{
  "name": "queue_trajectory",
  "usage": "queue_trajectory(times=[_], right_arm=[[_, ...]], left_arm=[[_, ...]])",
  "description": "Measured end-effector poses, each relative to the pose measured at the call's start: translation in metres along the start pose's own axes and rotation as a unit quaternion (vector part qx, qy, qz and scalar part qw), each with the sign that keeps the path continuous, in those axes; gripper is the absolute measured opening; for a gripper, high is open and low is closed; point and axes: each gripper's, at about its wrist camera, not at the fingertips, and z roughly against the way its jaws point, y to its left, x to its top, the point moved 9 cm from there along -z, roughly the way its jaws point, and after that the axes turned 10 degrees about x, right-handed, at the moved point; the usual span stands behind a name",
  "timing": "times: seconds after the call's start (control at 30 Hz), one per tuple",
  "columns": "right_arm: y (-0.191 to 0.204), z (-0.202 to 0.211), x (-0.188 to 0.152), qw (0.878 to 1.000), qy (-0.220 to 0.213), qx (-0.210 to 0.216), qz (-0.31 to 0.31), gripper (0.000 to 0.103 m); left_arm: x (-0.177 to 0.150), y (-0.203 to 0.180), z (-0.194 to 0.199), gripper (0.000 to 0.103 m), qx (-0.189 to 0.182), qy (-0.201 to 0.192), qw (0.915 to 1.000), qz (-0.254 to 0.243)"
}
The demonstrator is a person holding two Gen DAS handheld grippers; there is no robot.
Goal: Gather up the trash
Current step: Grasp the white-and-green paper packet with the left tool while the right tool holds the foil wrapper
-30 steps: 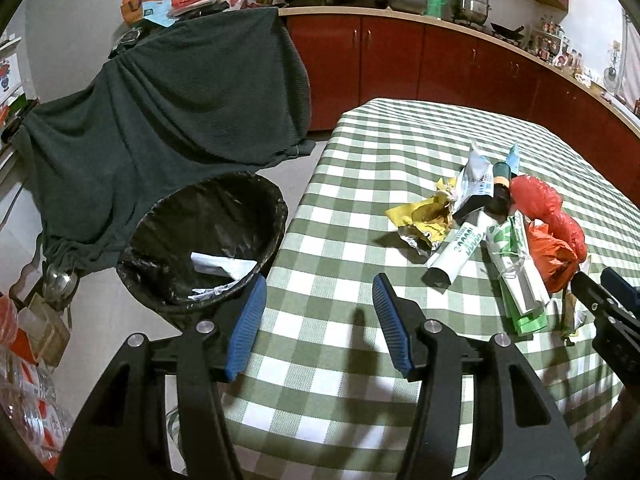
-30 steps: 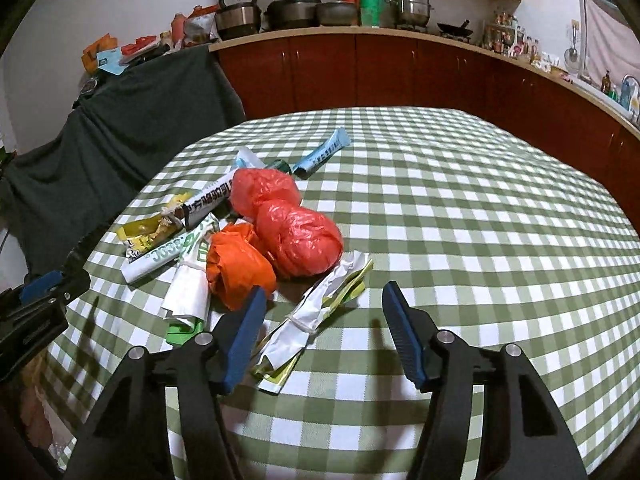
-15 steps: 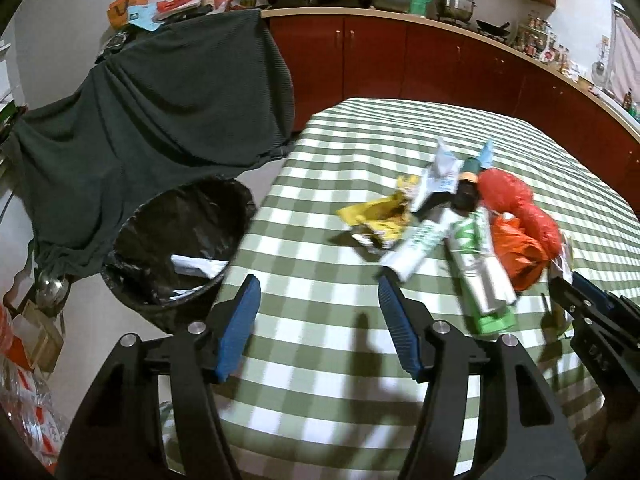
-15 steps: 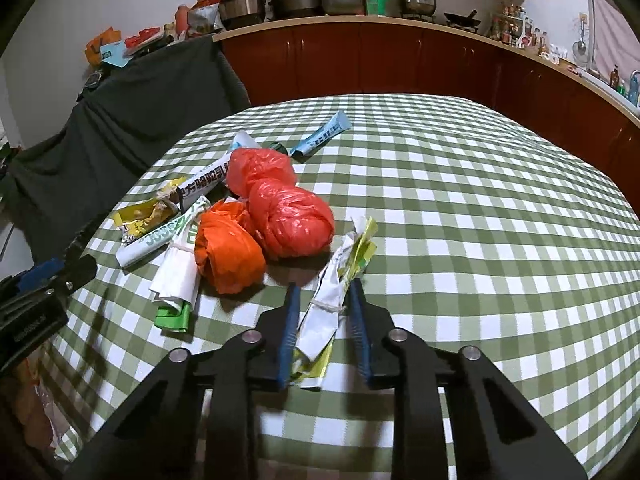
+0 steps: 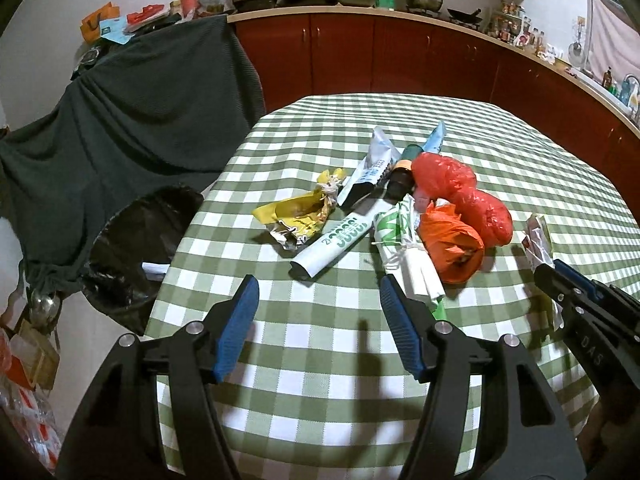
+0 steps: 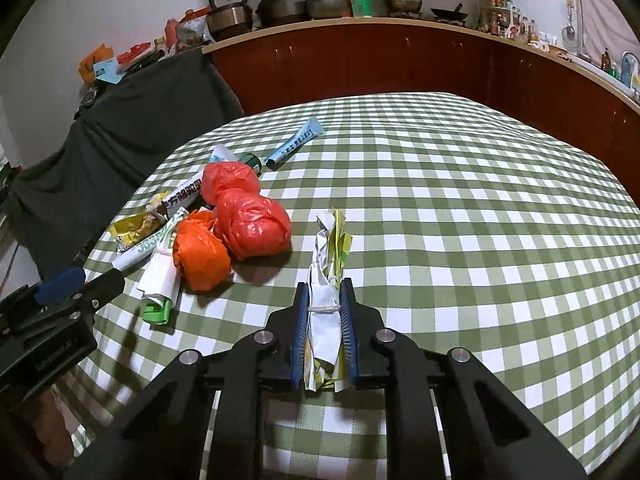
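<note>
down at the left, past the desk's edge, the black-lined bin [image 5: 136,248] waits on the floor beside a chair draped in dark cloth [image 5: 132,108]. the left gripper [image 5: 318,304] hovers over the checked desk [image 5: 500,152] with its fingers spread wide, holding nothing. rightward lies the trash pile [image 5: 384,216]. further right, the right gripper [image 6: 324,300] has its fingers clamped on a tied white-and-yellow wrapper [image 6: 326,276] just above the cloth. next, i'd say, it needs carrying across to the bin. red cabinets [image 6: 400,60] and pots [image 6: 296,6] line the back.
</note>
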Motion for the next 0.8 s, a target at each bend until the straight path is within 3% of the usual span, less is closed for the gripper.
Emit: queue_trajectory(times=[0.13,0.2,0.23,0.33,0.43,0.8], right_arm=[[0.0,-0.004,-0.001,1.0,0.003,-0.001,-0.003,0.02],[-0.002,-0.005,-0.001,1.0,0.003,-0.002,-0.01,0.033],[-0.003,-0.006,-0.001,1.0,0.003,-0.003,-0.012,0.034],[-0.004,-0.008,-0.001,1.0,0.006,-0.005,-0.008,0.034],[-0.005,-0.008,-0.001,1.0,0.008,-0.008,-0.002,0.021],[-0.021,0.006,0.003,1.0,-0.005,-0.023,-0.006,0.021]], left_arm=[[-0.001,0.005,-0.004,0.061,0.003,0.006,1.0,0.006],[-0.002,0.007,-0.007,0.061,0.003,0.009,0.9999,0.007],[-0.002,0.007,-0.007,0.061,0.002,0.01,0.9999,0.008],[-0.003,0.006,-0.007,0.062,-0.002,0.011,0.9999,0.008],[-0.002,0.002,-0.005,0.067,-0.007,0.01,0.9999,0.007],[-0.001,-0.025,-0.002,0.068,-0.032,0.01,0.9994,-0.004]])
